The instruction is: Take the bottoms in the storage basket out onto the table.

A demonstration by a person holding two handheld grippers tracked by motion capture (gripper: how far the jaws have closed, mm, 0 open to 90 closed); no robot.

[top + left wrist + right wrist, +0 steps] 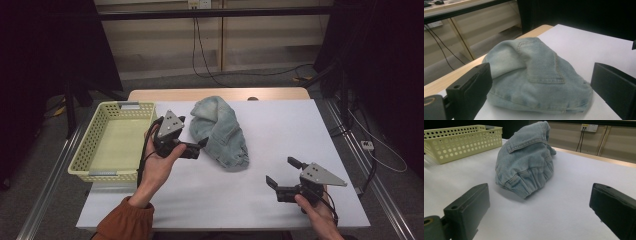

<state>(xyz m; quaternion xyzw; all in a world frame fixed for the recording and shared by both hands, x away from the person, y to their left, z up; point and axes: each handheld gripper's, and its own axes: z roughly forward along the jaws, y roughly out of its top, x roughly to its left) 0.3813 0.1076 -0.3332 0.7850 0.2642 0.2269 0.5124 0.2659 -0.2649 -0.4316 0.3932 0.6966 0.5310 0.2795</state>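
Two grippers are held over the white table (280, 165), and both are aimed at a crumpled light-blue denim garment (220, 131) that lies bunched in the middle of it, slightly toward the far side. The left gripper (197, 147) is held just beside the garment's left edge, its jaws spread wide and empty; in the left gripper view the denim (536, 75) is framed between them, with a stitched pocket turned toward the camera. The right gripper (284, 173) is kept well apart from the garment, near the table's near right corner, its jaws likewise spread with nothing between them. The heap's long axis runs from the far side toward the near right, so its near end is pointed roughly at the right gripper. The left gripper is judged the nearer one, and only a short push rightward would be needed to close on the cloth. A perforated yellow basket (95, 145) is seen at the left, empty.
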